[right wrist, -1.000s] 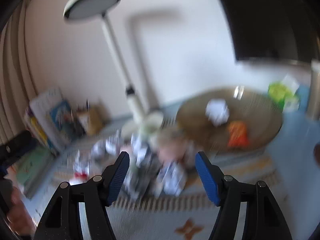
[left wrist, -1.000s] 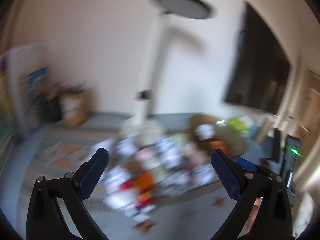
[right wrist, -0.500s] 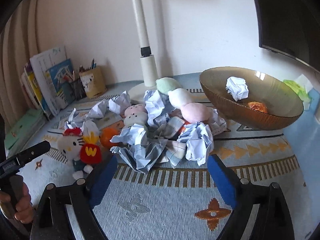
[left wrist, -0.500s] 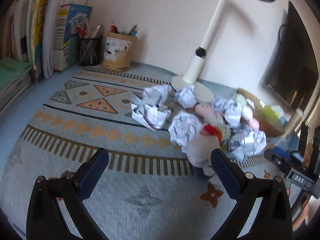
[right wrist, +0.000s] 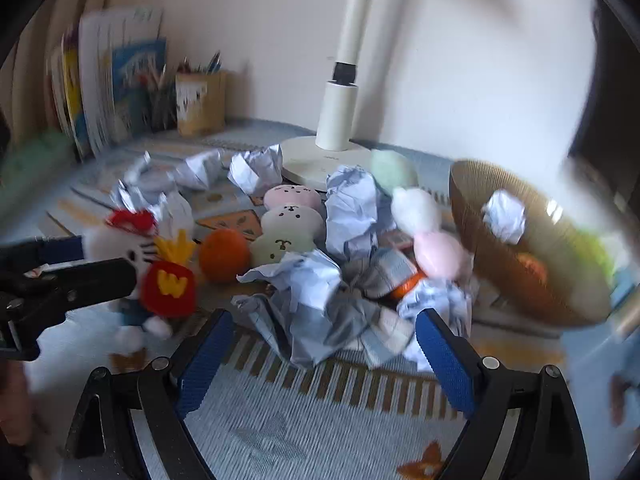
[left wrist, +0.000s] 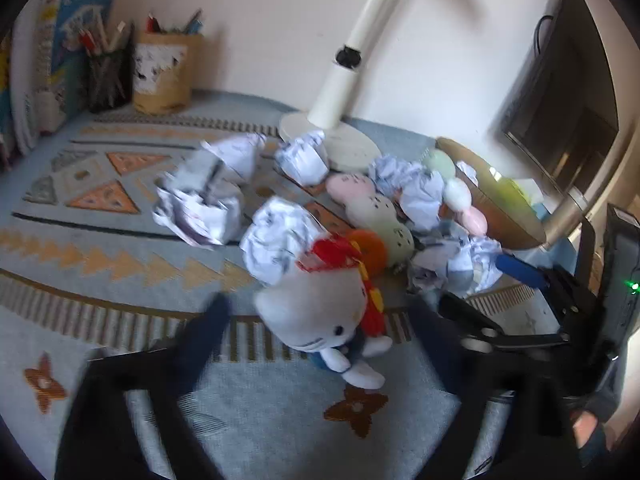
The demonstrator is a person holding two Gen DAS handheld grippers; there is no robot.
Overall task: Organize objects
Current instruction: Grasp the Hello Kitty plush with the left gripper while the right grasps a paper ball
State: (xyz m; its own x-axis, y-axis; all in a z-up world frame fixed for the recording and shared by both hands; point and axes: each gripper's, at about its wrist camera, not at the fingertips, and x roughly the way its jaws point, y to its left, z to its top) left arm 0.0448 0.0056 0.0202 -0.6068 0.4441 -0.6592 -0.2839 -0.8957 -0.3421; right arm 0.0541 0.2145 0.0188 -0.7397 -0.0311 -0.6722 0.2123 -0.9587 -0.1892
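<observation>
Your left gripper (left wrist: 316, 336) stood with fingers spread wide around the white cat plush (left wrist: 320, 308) on the patterned mat (left wrist: 100, 264), touching nothing. Your right gripper (right wrist: 320, 344) gaped too, just before the crumpled paper pile (right wrist: 320, 300). Beyond sat the orange (right wrist: 224, 255), the brown bowl (right wrist: 560, 280) and the lamp base (right wrist: 324, 160).

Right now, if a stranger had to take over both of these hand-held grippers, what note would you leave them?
Left hand-held gripper: open, empty, jaws on either side of the Hello Kitty plush, not closed on it.
Right hand-held gripper: open, empty, facing the crumpled paper pile.
Done: one paper ball and an orange item lie in the brown bowl.
Left: the plush, the orange, the pastel squishy toys and many paper balls are on the patterned mat.
</observation>
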